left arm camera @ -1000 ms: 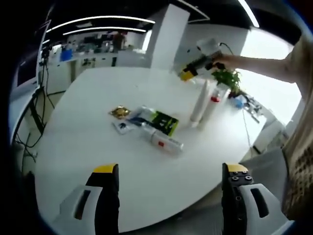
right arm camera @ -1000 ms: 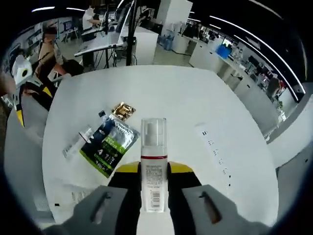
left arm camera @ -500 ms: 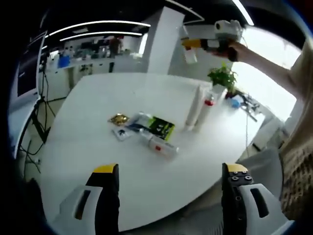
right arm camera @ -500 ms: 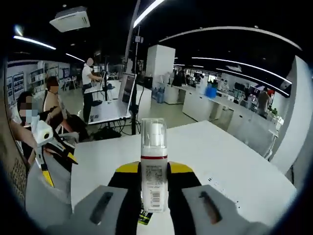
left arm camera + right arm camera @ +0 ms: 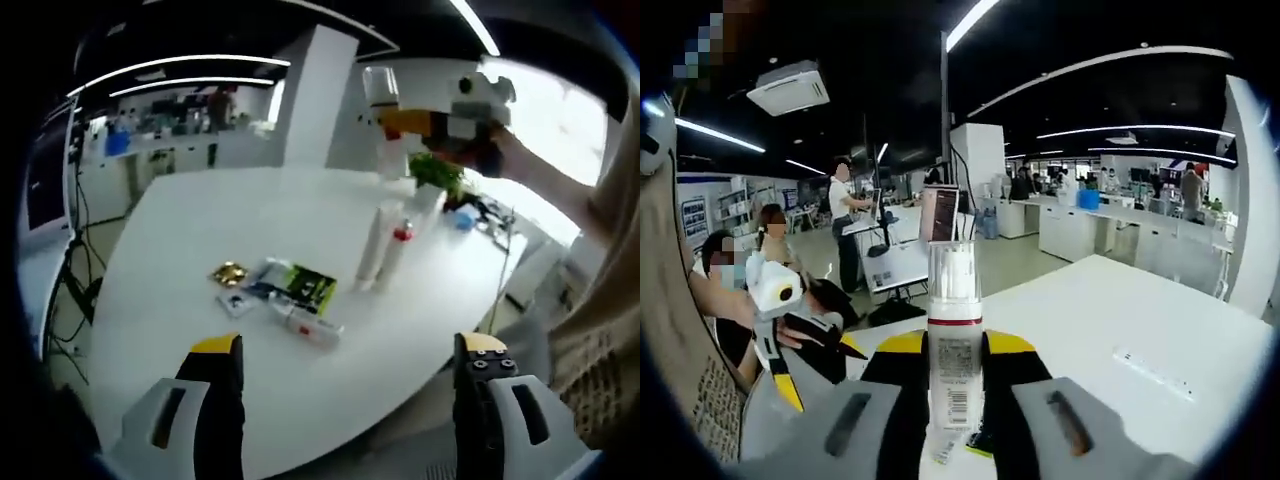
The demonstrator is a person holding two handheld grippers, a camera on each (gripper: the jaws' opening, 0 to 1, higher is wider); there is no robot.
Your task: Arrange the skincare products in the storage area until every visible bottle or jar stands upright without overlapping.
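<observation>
The left gripper hung over the near table edge with jaws wide apart, the flat pile lying mid-table left of 2 standing tubes. The right gripper was clamped on the pump bottle, lifted high. I'd lower it straight down, landing upright beside the tubes without bumping them.

Smooth, matt white desk. Pump bottle with clear plastic cap, glossy white body and printed paper-like label. Gold sachet of shiny, crinkled foil. Green-and-black pouch, glossy. Two standing tubes, smooth white plastic.
</observation>
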